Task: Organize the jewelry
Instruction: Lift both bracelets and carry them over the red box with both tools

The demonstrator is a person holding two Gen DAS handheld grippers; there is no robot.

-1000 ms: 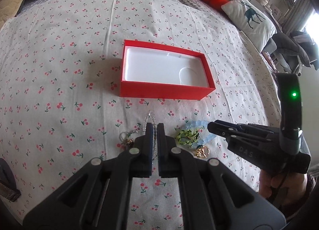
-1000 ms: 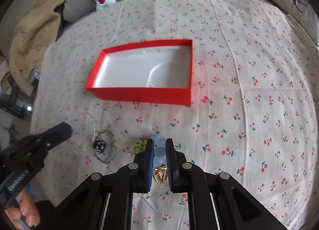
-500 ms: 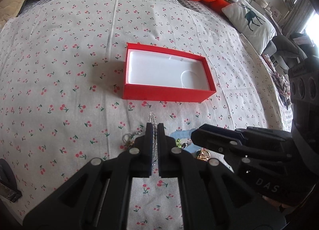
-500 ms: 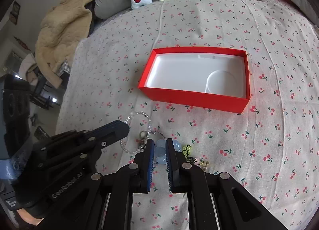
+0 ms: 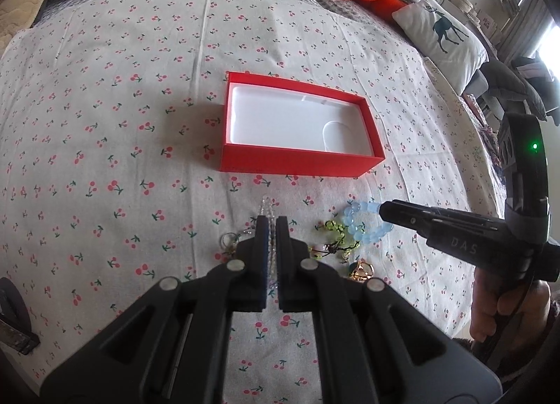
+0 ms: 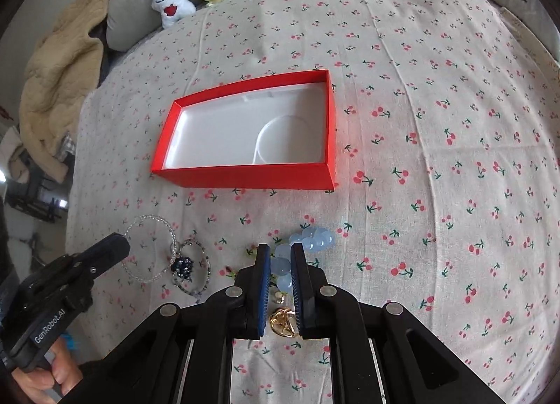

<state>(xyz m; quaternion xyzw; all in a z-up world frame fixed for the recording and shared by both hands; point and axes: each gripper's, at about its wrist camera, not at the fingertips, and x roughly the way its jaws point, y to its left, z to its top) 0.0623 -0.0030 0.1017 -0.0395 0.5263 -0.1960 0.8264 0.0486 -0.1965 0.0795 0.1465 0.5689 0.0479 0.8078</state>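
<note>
Right gripper (image 6: pixel 280 250): narrow gap, filled by the translucent pale blue bead bracelet (image 6: pixel 311 239), apparently pinched though lying on the cherry-print bedsheet (image 6: pixel 437 194). Just below the fingers, a small gold charm (image 6: pixel 283 321); beside them, a tangled green bead string (image 5: pixel 336 232).

Left gripper (image 5: pixel 271 220): nearly closed, seemingly holding nothing, poised over the clear glass-bead bracelet (image 6: pixel 150 246), next to the dark beaded bracelet (image 6: pixel 190 267).

Keep the grip on the blue beads firm but gentle; round beads probably slip. Lift straight up and check that the green string does not tag along. Hold the left gripper aside.

Farther on, the open red cardboard box with white moulded liner (image 6: pixel 245 176), empty. Carry over the near wall, lower well inside, then release.
</note>
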